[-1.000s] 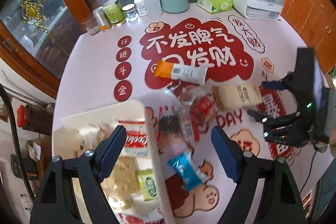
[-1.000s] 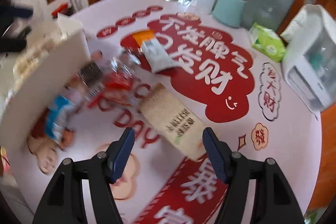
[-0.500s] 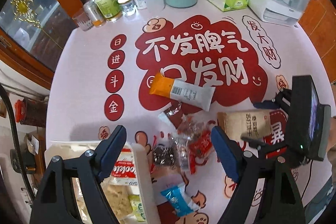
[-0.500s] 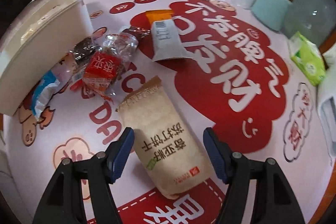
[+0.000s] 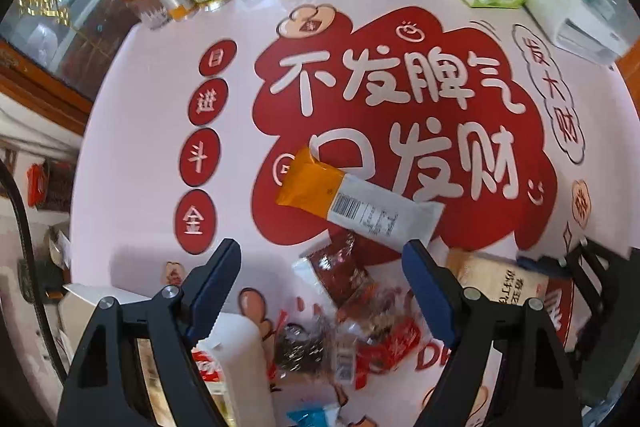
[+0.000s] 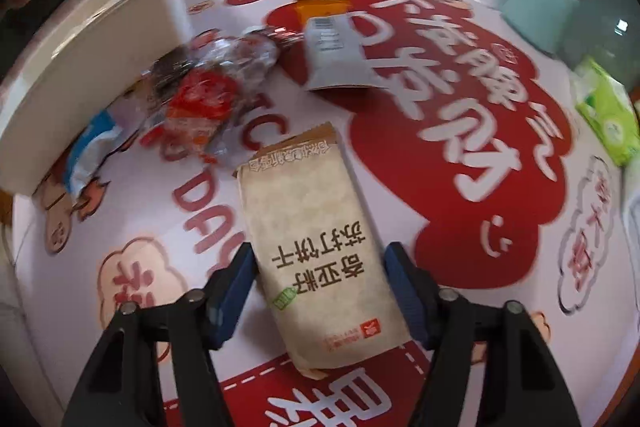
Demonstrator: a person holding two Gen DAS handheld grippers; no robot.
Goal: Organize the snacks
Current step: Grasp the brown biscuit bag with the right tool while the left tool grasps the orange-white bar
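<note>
Jaws first, left view: my left gripper (image 5: pixel 322 281) stands wide apart and empty, pointing steeply down over the loose pile of small packets (image 5: pixel 348 311) in the middle of the table (image 5: pixel 132 131). The orange-and-white bar (image 5: pixel 358 205) lies just beyond the tips, its long axis slanting across the jaw line towards the right. The white box (image 5: pixel 236 351) sits under my left finger, at the near left edge of the table. The right gripper shows dark at the right edge.

Right view: my right gripper (image 6: pixel 318 281) straddles the tan cracker pack (image 6: pixel 316 247). The pack's long axis runs away from me along the fingers, so the jaws cross its short width. They are closing; the left pad looks just at the pack's edge, and a thin gap shows at the right, so I judge no grip yet. The box (image 6: pixel 92 67) lies well off to the left, past the pile, and I reckon the pack must travel that way.
</note>
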